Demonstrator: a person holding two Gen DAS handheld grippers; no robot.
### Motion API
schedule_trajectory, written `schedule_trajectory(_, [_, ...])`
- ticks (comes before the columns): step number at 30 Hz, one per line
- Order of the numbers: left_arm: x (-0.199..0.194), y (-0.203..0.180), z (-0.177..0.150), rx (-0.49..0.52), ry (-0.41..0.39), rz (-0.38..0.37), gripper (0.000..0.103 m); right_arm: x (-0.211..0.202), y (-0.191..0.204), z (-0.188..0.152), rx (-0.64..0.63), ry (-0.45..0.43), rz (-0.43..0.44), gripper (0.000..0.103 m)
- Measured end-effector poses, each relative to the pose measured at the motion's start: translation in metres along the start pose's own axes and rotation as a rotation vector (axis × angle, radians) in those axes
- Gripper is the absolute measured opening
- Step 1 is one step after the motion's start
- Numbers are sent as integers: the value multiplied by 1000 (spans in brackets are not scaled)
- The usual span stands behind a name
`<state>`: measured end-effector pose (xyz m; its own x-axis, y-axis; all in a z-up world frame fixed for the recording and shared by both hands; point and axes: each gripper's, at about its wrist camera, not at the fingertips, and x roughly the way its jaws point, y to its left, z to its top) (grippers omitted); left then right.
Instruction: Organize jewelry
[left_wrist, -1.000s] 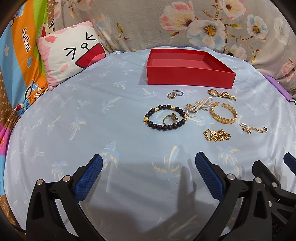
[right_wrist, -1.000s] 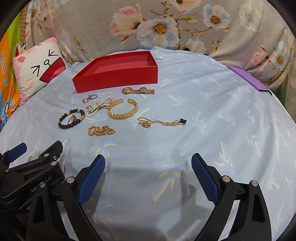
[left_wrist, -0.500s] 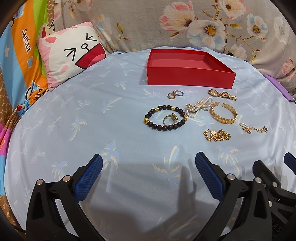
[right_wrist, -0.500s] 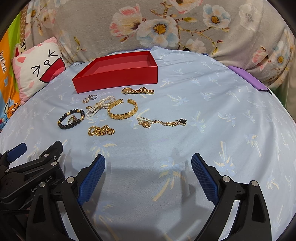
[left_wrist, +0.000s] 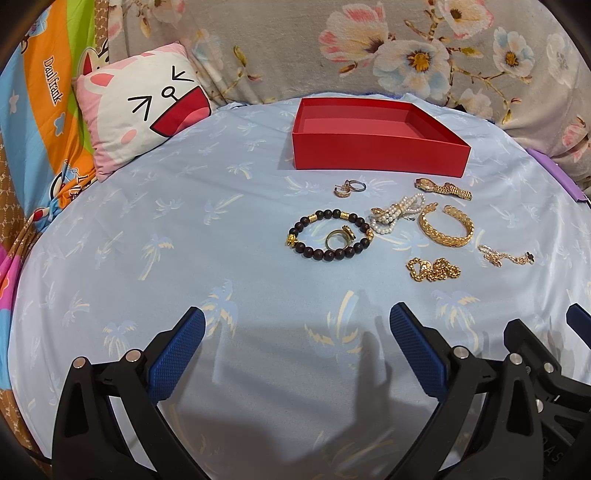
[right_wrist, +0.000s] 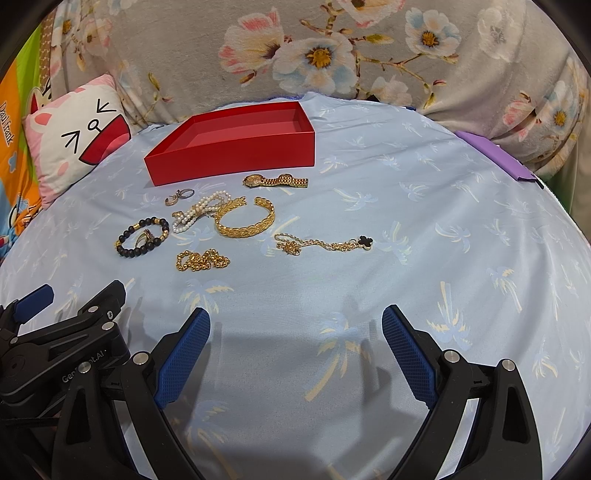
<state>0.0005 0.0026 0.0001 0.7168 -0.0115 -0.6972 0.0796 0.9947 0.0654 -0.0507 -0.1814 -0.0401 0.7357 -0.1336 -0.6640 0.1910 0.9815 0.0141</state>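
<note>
An empty red box (left_wrist: 380, 147) (right_wrist: 236, 147) stands at the back of the light blue cloth. In front of it lie a dark bead bracelet (left_wrist: 330, 236) (right_wrist: 142, 238) around a gold ring (left_wrist: 338, 238), small earrings (left_wrist: 349, 187), a pearl strand (left_wrist: 397, 214) (right_wrist: 199, 212), a gold watch (left_wrist: 443, 188) (right_wrist: 275, 181), a gold cuff (left_wrist: 447, 230) (right_wrist: 245, 221), a gold chain heap (left_wrist: 432, 269) (right_wrist: 201, 260) and a clover chain (left_wrist: 506, 256) (right_wrist: 325, 243). My left gripper (left_wrist: 297, 347) and right gripper (right_wrist: 295, 343) are open, empty, near the front, well short of the jewelry.
A cartoon cat pillow (left_wrist: 144, 103) lies at the back left. Floral fabric (left_wrist: 406, 48) rises behind the box. A purple strip (right_wrist: 495, 155) lies at the right edge. The left gripper's body (right_wrist: 55, 339) sits at the right view's lower left.
</note>
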Motion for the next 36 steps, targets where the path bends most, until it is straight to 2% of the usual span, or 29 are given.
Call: schedule_trajectory(36, [-2, 1, 0, -10, -3, -17, 97, 0, 0, 0, 1, -1, 3, 92])
